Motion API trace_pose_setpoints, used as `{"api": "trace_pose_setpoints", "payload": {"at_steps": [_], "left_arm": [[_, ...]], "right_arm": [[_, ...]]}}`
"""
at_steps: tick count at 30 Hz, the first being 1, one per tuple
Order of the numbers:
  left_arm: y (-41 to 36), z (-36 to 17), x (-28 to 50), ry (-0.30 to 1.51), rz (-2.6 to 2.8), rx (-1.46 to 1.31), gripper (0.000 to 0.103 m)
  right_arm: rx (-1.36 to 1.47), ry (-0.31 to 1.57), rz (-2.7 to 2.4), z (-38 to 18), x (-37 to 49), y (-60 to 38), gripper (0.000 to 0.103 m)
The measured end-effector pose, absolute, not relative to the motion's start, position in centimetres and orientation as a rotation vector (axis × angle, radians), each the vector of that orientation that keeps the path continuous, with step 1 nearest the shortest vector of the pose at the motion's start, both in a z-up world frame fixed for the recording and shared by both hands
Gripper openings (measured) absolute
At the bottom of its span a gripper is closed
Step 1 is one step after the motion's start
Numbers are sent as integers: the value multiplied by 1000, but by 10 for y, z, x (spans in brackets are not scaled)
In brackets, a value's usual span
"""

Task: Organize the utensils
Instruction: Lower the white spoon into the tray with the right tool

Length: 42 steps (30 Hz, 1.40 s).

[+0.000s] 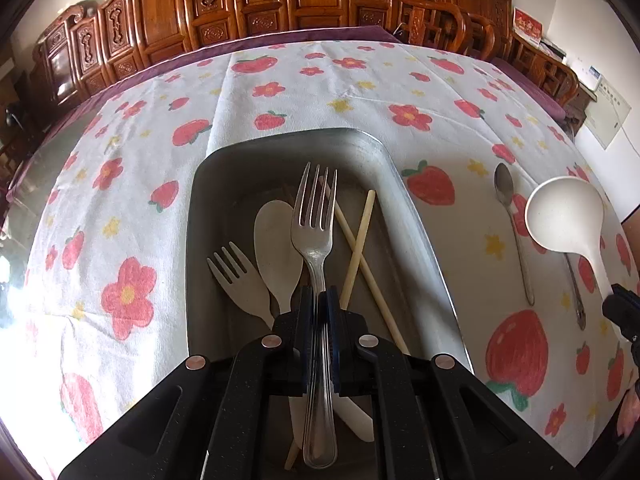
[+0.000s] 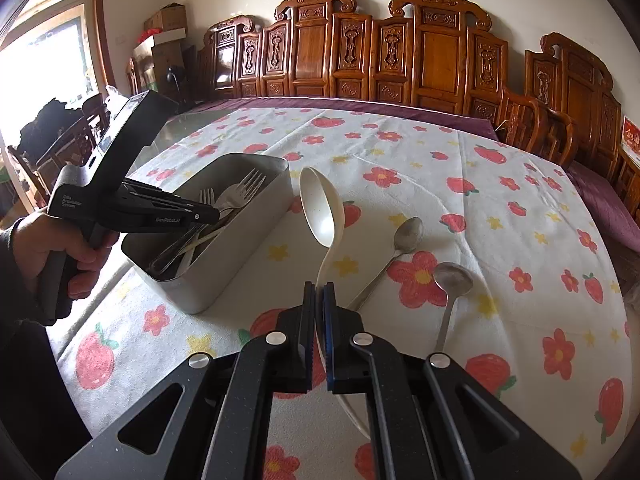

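Note:
My left gripper (image 1: 319,300) is shut on the handle of a metal fork (image 1: 314,216), holding it over the grey metal box (image 1: 416,216) with tines pointing away. Inside the box lie a pale fork (image 1: 236,280), a pale spoon (image 1: 276,248) and chopsticks (image 1: 360,244). My right gripper (image 2: 319,292) is shut on the handle of a white ladle (image 2: 322,212), its bowl raised above the cloth right of the box (image 2: 236,240). Two metal spoons lie on the cloth: one (image 2: 404,236) near the ladle, another (image 2: 452,280) further right. The left gripper (image 2: 208,212) reaches into the box.
The table carries a white cloth with strawberries and flowers (image 2: 460,184). Carved wooden chairs (image 2: 436,52) line the far edge. A person's hand (image 2: 36,248) grips the left tool at the left. A bright window (image 2: 44,52) is at far left.

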State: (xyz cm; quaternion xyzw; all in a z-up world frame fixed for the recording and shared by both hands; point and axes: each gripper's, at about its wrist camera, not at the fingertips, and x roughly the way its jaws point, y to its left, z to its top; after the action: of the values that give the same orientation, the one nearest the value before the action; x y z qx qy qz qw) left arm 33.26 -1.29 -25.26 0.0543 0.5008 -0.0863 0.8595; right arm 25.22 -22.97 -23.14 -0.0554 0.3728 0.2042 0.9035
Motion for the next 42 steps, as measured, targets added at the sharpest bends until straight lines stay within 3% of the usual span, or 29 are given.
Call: {"api": "trace_pose_setpoints", "payload": {"at_steps": [7,9,19,24,30,42], "left_arm": [[-5,-232,322,975,-177,102,10],[1,-222,314,937,-177,85,22],[38,-191,280,813,-141,31,43],[53,-182,271,738,-127,72,76],[80,-187,273,730,-119,25,85],[121,-187,275,730,-61,-49,85]], "right_arm": [[-95,778,436,-226,253,-220,5],[-105,771,443,-220,251,-212,5],[-64,793,494,-206,264,-166,5],[-86,804,505,-202,276,-138,5],[-70,849,495,-209,298,-113,5],[-50,936,445,-232,338,-68,5]]}}
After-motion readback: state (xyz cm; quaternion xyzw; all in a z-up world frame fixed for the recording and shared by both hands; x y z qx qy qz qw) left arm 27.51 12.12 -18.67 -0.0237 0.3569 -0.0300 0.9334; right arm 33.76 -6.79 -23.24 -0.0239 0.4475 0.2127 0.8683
